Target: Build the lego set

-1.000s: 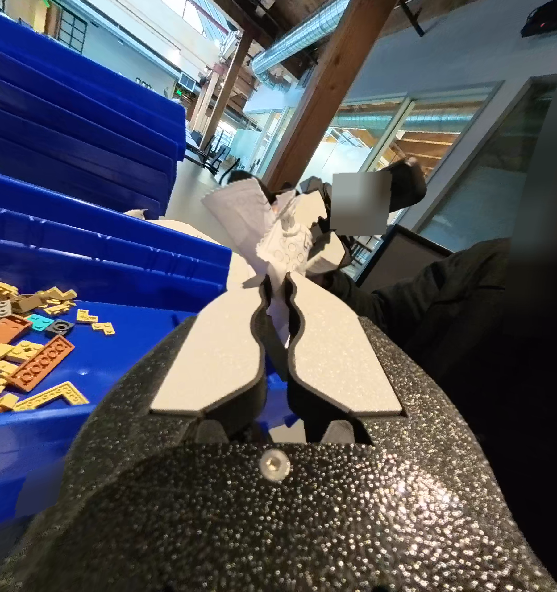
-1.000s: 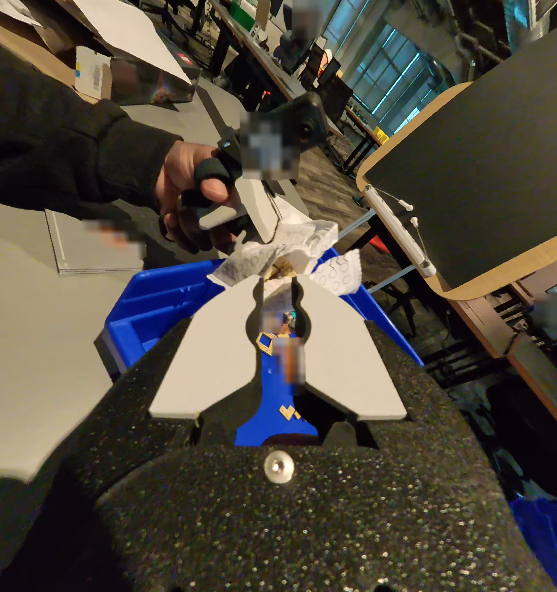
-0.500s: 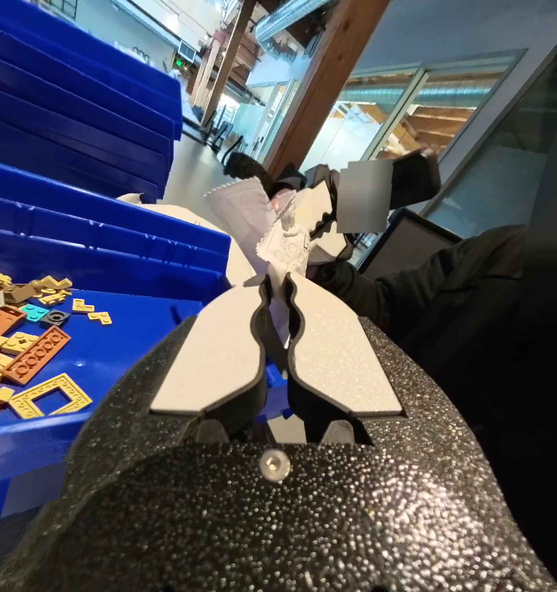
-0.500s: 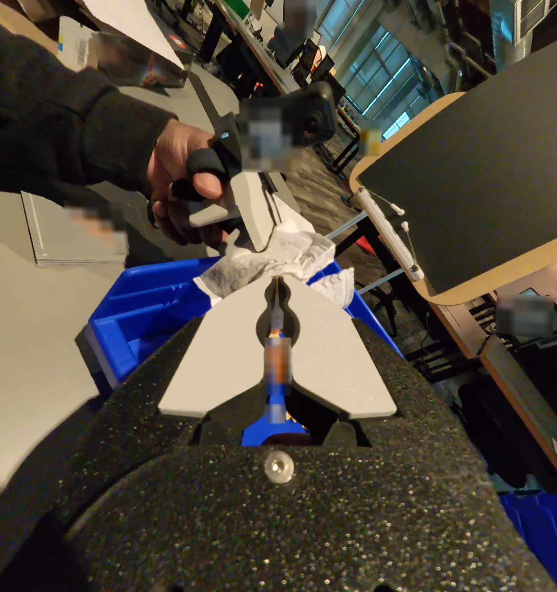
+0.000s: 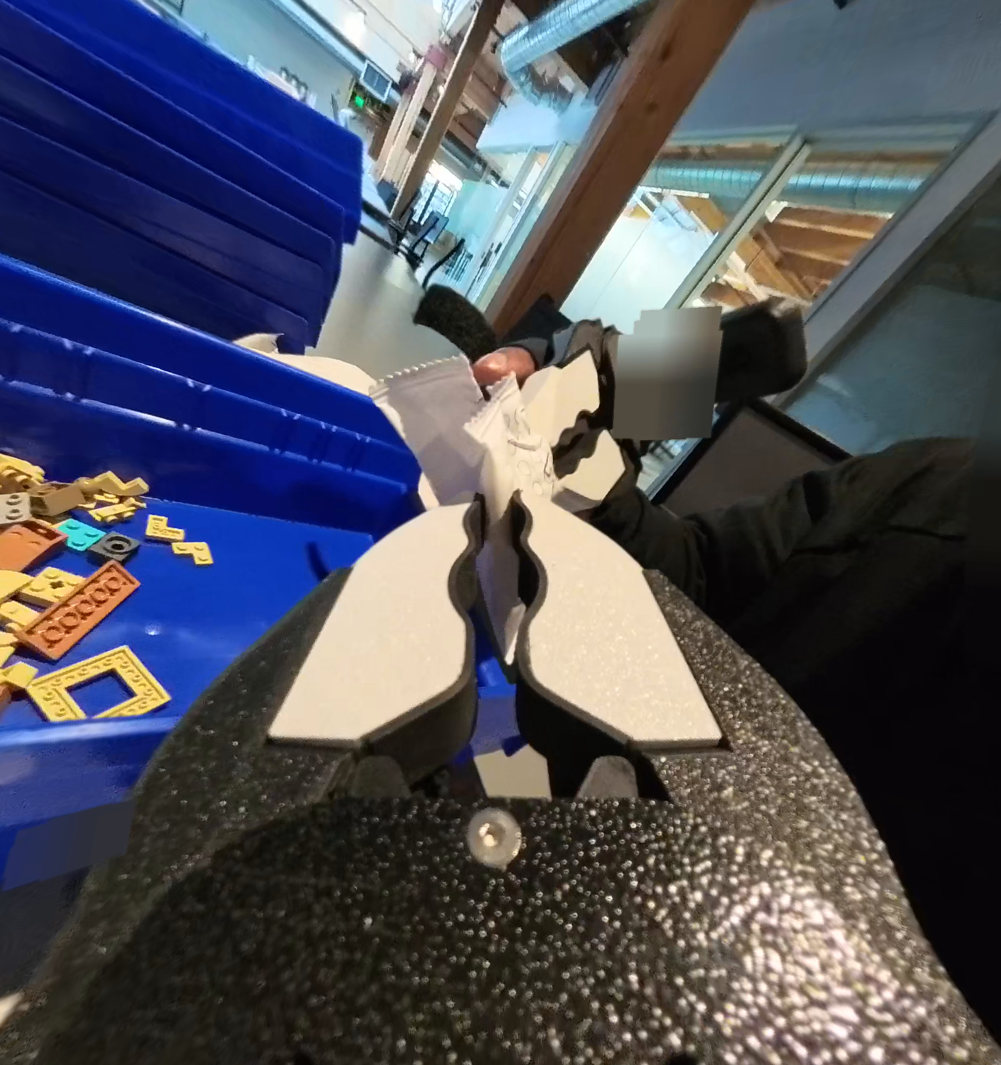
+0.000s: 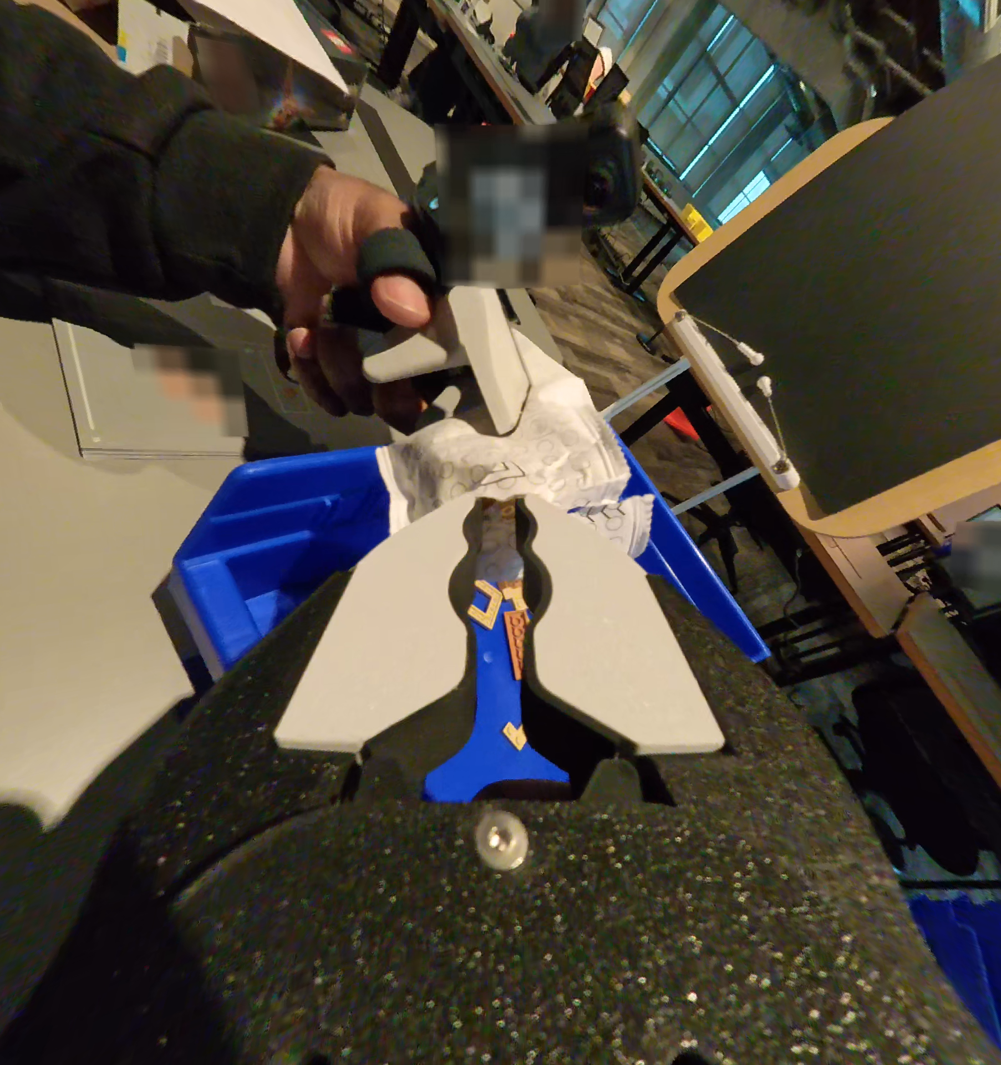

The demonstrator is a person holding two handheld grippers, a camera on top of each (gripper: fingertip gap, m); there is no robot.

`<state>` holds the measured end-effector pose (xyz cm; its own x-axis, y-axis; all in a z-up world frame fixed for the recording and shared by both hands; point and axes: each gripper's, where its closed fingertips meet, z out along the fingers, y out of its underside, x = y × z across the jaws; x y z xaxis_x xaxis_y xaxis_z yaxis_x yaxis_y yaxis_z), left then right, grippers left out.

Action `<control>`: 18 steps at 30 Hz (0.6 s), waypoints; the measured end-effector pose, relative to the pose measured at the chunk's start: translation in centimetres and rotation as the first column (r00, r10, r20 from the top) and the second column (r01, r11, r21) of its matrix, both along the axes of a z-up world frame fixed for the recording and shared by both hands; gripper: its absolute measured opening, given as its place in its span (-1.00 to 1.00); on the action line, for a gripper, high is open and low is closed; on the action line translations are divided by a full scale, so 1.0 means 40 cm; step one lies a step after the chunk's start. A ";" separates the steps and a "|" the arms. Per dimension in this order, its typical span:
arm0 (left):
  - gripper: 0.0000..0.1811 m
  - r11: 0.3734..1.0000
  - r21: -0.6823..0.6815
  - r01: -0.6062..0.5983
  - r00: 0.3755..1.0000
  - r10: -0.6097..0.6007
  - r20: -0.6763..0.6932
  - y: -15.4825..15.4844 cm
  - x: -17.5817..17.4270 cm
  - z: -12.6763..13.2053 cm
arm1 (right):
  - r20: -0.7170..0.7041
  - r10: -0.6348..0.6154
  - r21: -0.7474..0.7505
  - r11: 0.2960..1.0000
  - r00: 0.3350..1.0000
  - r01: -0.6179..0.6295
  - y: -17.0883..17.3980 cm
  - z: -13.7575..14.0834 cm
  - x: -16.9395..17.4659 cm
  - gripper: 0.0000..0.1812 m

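Both grippers hold one white paper parts bag [image 6: 503,469] above a blue bin [image 6: 290,518]. The left gripper [image 5: 495,507] has its jaws drawn narrow on one end of the bag, a strip of paper running down between them. The right gripper [image 6: 498,507] also has its jaws nearly together, pinching the bag's lower edge at the tips. In the right wrist view the left gripper appears from outside, gripped by the person's hand [image 6: 342,276], its jaws clamped on the top of the bag.

The bag is torn open and stretched between the two tools. Loose lego pieces [image 5: 54,599], tan, orange, grey and teal, lie scattered on the bin floor at the left of the left wrist view; a few more show through the gap between the right gripper's jaws, directly under the bag. More blue bins [image 5: 140,190] are stacked behind. The bin stands on a grey counter [image 6: 54,576].

Step in hand, as judged: emptying the bag into the bin, an early unpacking stage; no assembly is visible. Whether pieces remain inside the bag cannot be told. The next move likely calls for tipping or shaking the opening downward over the bin, both grips kept firm so that the thin paper does not slip, then setting the empty bag aside.
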<state>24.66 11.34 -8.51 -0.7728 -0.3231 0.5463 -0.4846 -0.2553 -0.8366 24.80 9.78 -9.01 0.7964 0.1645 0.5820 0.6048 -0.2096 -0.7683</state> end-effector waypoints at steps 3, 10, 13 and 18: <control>-0.91 0.999 -0.035 0.000 1.000 -0.001 -0.010 0.005 0.002 0.003 | -0.009 -0.010 0.010 1.000 1.000 0.010 0.004 0.001 0.002 -0.86; -0.91 0.999 -0.041 0.029 0.999 -0.029 -0.018 0.003 -0.004 0.000 | 0.062 -0.017 0.052 0.999 0.998 0.014 0.002 0.006 0.011 -0.86; -0.92 0.998 -0.037 0.057 0.998 -0.057 -0.020 -0.003 -0.013 -0.003 | 0.112 0.003 0.043 0.999 0.994 -0.008 -0.003 -0.001 0.007 -0.88; -0.91 0.991 -0.072 0.112 0.993 -0.114 -0.020 -0.013 -0.028 -0.002 | 0.110 0.021 0.048 0.999 0.994 -0.027 -0.009 0.006 0.000 -0.95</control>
